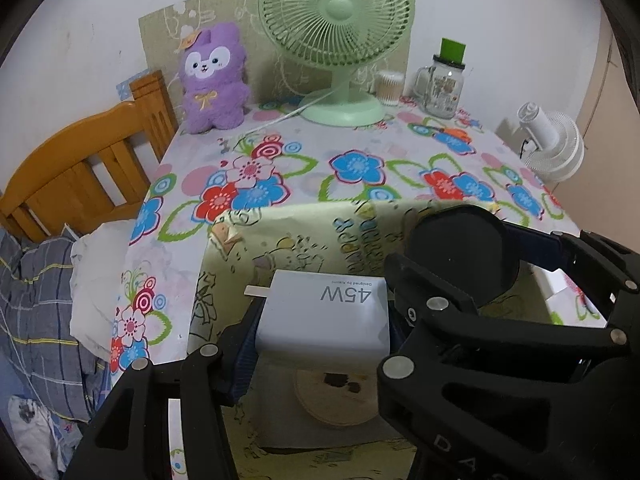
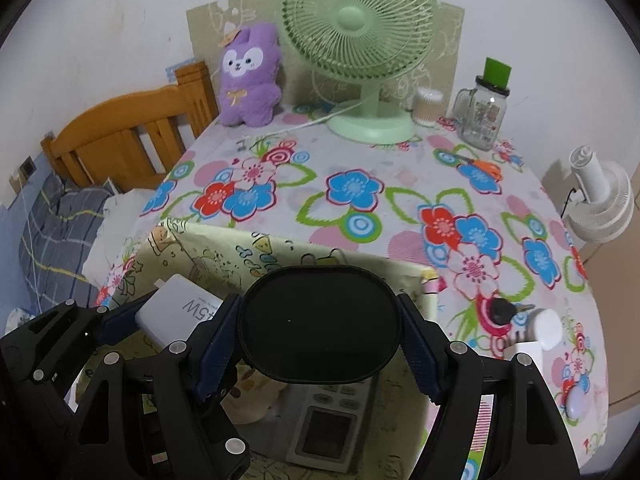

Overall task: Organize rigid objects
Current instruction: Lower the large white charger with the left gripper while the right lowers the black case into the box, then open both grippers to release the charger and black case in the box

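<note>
Left gripper has its blue-padded jaws pressed on both sides of a white charger block, the "45W" print facing up and a metal prong poking out to the left. Right gripper is clamped on a black oval case, one pad on each end of it, jaws set fairly wide to take it. Both loads hang over the open storage box, pale yellow with cartoon drawings on its fabric walls, sitting at the near edge of the table. Down inside it, a grey device with a small screen and buttons lies on the bottom, and a round beige disc shows under the charger.

Moving out: the floral tablecloth covers the table. Just right of the box, a dark key and a small white bottle lie on the cloth. Orange-handled scissors sit farther back. Along the wall stand a purple plush toy, a green desk fan, a cotton-swab tub and a glass mug-jar with a green top. A white fan sits off the right side, a wooden bed frame with plaid bedding on the left.
</note>
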The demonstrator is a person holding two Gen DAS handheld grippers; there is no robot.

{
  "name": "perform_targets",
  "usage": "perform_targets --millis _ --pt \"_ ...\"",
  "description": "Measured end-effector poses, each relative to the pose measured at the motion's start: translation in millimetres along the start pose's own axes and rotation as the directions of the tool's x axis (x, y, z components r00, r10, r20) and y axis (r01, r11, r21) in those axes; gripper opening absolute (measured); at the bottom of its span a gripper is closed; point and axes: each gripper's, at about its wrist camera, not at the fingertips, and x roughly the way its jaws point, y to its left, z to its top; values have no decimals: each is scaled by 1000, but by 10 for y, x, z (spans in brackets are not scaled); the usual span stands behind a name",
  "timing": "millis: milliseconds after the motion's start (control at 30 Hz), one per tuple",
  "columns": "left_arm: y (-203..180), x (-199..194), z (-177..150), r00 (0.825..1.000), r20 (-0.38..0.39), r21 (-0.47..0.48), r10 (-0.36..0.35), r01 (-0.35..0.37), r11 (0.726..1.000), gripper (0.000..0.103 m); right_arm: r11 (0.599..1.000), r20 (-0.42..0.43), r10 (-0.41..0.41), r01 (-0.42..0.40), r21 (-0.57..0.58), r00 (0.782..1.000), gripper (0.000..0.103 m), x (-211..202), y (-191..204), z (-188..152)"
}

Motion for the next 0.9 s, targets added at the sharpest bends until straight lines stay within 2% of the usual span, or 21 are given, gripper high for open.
perform_targets --millis 167,300,467,533,633,733,900 --pt "40 33 -27 1000 -4 11 6 -6 1000 58 999 -15 25 -26 -19 1000 77 92 58 2" --pt "51 -17 -30 1000 10 5 -5 5 1000 58 995 -54 96 -96 -9 994 77 155 77 26" --pt "93 8 -26 1000 -6 -17 -20 20 1000 62 996 -68 85 -87 -32 994 78 174 133 40" --pt "78 6 -27 1000 -8 -13 -27 27 1000 68 995 -73 97 -99 -25 993 79 175 122 31" --pt "35 5 -29 999 -7 -9 -36 36 999 79 994 -79 106 -108 -15 991 86 171 82 19" --pt "-26 -10 -43 1000 8 7 -18 18 1000 89 997 -71 80 -82 -16 994 89 131 36 -2" --pt "-133 -81 -52 999 33 24 -8 7 1000 95 998 -45 55 -56 -22 997 90 12 -50 -42"
